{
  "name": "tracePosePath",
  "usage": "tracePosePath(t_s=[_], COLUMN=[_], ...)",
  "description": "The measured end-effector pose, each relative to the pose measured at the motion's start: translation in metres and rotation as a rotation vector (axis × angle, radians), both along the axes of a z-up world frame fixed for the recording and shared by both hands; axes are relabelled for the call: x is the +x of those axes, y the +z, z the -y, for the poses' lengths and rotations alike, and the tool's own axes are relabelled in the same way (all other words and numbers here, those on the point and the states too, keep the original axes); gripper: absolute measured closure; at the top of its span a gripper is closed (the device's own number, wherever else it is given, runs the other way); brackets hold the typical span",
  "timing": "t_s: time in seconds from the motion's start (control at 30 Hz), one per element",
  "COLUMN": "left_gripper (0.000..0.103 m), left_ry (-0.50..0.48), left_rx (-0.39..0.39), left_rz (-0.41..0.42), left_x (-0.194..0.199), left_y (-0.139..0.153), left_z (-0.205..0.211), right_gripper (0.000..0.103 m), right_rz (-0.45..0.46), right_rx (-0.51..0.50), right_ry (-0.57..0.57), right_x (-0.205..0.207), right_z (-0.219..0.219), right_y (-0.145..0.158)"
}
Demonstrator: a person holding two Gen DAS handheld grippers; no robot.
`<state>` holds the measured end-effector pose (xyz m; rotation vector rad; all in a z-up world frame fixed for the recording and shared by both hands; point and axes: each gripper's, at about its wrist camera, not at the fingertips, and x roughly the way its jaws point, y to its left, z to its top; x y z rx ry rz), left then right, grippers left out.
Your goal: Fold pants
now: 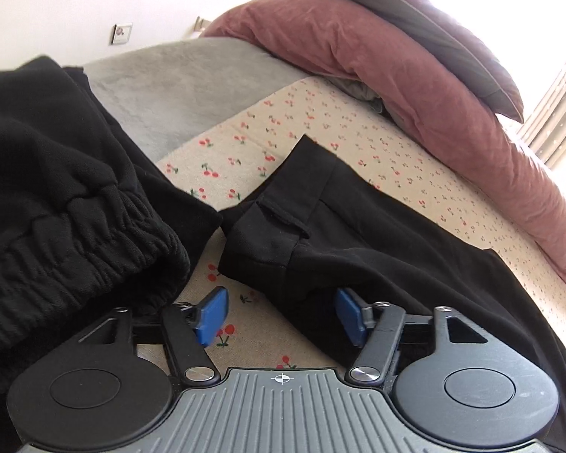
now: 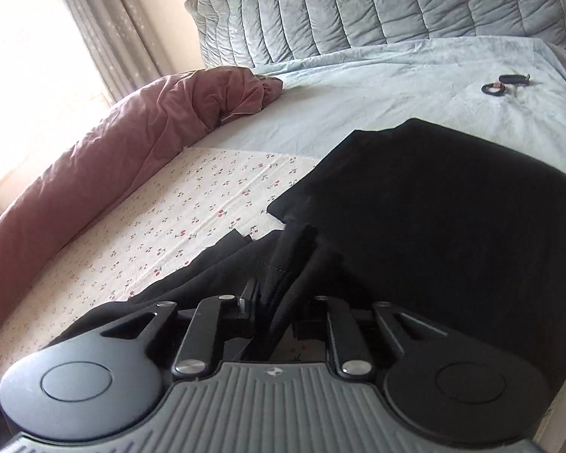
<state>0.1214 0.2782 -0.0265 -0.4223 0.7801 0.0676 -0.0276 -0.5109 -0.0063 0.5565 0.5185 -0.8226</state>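
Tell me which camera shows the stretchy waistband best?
The left wrist view. There the waistband, black and gathered, lies close up on the left, its ribbed folds plain to see. The right wrist view shows only dark black cloth on the bed; no gathered band can be made out there.
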Motion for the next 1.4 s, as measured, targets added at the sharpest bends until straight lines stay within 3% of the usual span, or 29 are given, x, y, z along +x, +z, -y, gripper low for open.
tracePosePath(t_s=[0.03, 0.1, 0.2, 0.27, 0.3, 0.33, 0.4, 0.47, 0.57, 0.67, 0.7, 0.77, 0.83, 0.87, 0.9, 0.93, 1.0, 1.07, 1.1, 1.17, 1.27, 1.37, 1.4], left_gripper=[0.033, 0.033, 0.033, 0.032, 0.026, 0.018, 0.016, 0.016, 0.016, 0.016, 0.018, 0.019, 0.037, 0.042, 0.070, 0.086, 0.097, 0.101, 0.101, 0.101, 0.101, 0.101, 0.102], left_ry=[0.005, 0.005, -0.055, -0.161, -0.233, -0.314, -0.458, -0.538, -0.585, -0.585, -0.595, -0.607, -0.626, -0.612, -0.599, -0.576, -0.539, -0.512, -0.515, -0.508, -0.506, -0.524, -0.522], left_rx=[0.009, 0.008, 0.028, 0.066, 0.079, 0.072, 0.018, -0.003, 0.109, 0.240, 0.255, 0.260, 0.269, 0.318, 0.368, 0.409, 0.398, 0.289, 0.253, 0.232, 0.219, 0.264, 0.262], left_rz=[0.024, 0.081, 0.143, 0.178, 0.190, 0.194, 0.165, 0.099, -0.002, -0.053, -0.058, -0.063, -0.043, -0.018, 0.005, 0.020, 0.032, 0.060, 0.082, 0.100, 0.087, 0.107, 0.109], left_x=[-0.006, -0.015, -0.010, 0.011, 0.025, 0.042, 0.080, 0.121, 0.172, 0.204, 0.213, 0.222, 0.224, 0.222, 0.220, 0.219, 0.219, 0.215, 0.213, 0.216, 0.217, 0.214, 0.213], left_y=[0.008, 0.028, 0.054, 0.070, 0.074, 0.075, 0.068, 0.051, 0.021, -0.008, -0.016, -0.030, -0.039, -0.043, -0.045, -0.047, -0.045, -0.038, -0.036, -0.035, -0.038, -0.038, -0.038], left_z=[0.000, 0.003, 0.021, 0.051, 0.070, 0.091, 0.136, 0.184, 0.249, 0.294, 0.304, 0.318, 0.330, 0.337, 0.343, 0.347, 0.343, 0.328, 0.322, 0.321, 0.318, 0.322, 0.323], right_gripper=[0.063, 0.068, 0.063, 0.058, 0.050, 0.039, 0.031, 0.031, 0.031, 0.046, 0.060, 0.065, 0.065, 0.067, 0.071, 0.071, 0.069, 0.061, 0.057, 0.055, 0.055, 0.054, 0.070], right_rz=[-0.058, -0.084, -0.078, -0.045, -0.022, 0.014, 0.050, 0.078, 0.097, -0.052, -0.030, 0.075, 0.127, 0.147, 0.169, 0.175, 0.093, 0.042, 0.045, -0.003, -0.186, -0.285, -0.298], right_rx=[-0.005, -0.014, -0.094, -0.124, -0.112, -0.079, -0.025, 0.044, 0.182, 0.223, 0.241, 0.273, 0.271, 0.285, 0.309, 0.305, 0.131, -0.068, -0.111, -0.072, 0.036, -0.068, -0.063], right_ry=[-0.037, -0.067, -0.092, -0.063, -0.036, 0.004, 0.062, 0.159, 0.246, 0.086, 0.054, 0.007, -0.062, -0.082, -0.086, -0.083, -0.040, 0.008, 0.034, 0.092, 0.202, 0.237, 0.259], right_x=[0.001, -0.004, 0.004, 0.016, 0.023, 0.032, 0.061, 0.087, 0.117, 0.111, 0.105, 0.086, 0.066, 0.058, 0.055, 0.055, 0.067, 0.075, 0.079, 0.093, 0.129, 0.140, 0.143], right_z=[0.001, 0.001, -0.012, -0.021, -0.024, -0.026, -0.030, -0.035, -0.028, -0.010, -0.002, 0.023, 0.041, 0.046, 0.052, 0.055, 0.050, 0.043, 0.044, 0.058, 0.072, 0.053, 0.049], right_y=[-0.001, 0.002, 0.023, 0.044, 0.052, 0.061, 0.066, 0.059, 0.018, -0.024, -0.026, -0.021, -0.019, -0.019, -0.019, -0.016, 0.002, 0.020, 0.025, 0.020, -0.027, -0.044, -0.039])
